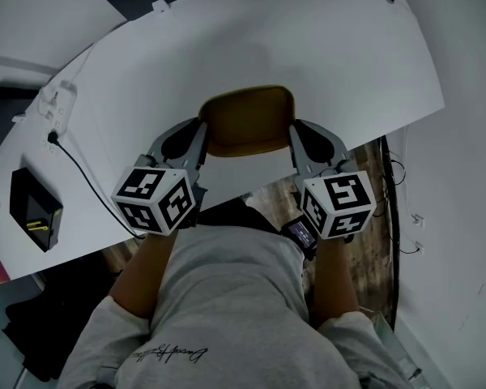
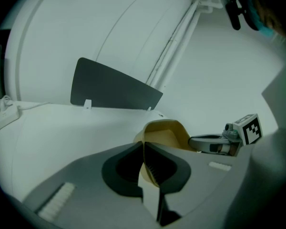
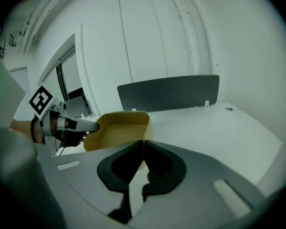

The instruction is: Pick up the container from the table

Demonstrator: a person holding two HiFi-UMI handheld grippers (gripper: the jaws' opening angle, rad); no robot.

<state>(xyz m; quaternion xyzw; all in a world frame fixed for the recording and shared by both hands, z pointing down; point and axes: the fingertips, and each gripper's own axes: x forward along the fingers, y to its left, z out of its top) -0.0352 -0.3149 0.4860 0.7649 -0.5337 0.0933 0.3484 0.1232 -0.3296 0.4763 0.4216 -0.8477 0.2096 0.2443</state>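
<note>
A tan, shallow container [image 1: 247, 120] hangs above the near edge of the white table [image 1: 348, 63], held from both sides. My left gripper [image 1: 201, 134] is shut on its left rim, and my right gripper [image 1: 294, 136] is shut on its right rim. In the left gripper view the container [image 2: 164, 133] shows past the closed jaws of my left gripper [image 2: 144, 146], with the right gripper [image 2: 212, 144] at its far side. In the right gripper view the container [image 3: 117, 128] sits beyond my right gripper [image 3: 144, 143], whose jaws pinch its wall, and the left gripper [image 3: 78, 124] holds the opposite edge.
A black box [image 1: 34, 209] with a cable [image 1: 85, 177] lies at the table's left end, beside a white power strip [image 1: 57, 104]. A dark panel [image 3: 169, 92] stands along the far edge. The person's torso [image 1: 219, 298] fills the foreground.
</note>
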